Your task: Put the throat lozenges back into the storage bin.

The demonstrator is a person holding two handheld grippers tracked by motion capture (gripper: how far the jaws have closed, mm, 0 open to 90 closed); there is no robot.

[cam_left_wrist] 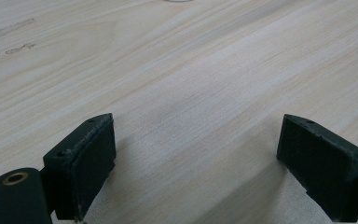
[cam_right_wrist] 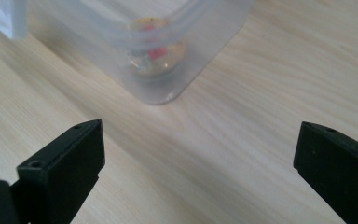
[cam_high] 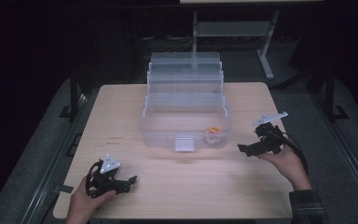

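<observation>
Box (cam_high: pixel 186 122) mid-bench, tiers open, small orange item (cam_high: pixel 212 130) in its near-right corner | left gripper (cam_high: pixel 121 183) and right gripper (cam_high: pixel 251 148) jaws released, empty | judged: item stowed, closing left.

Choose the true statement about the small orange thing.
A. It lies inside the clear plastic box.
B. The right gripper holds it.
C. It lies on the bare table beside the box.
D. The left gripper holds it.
A: the small orange thing sits inside the clear plastic box, behind its front right corner; both grippers are open and empty.
</observation>
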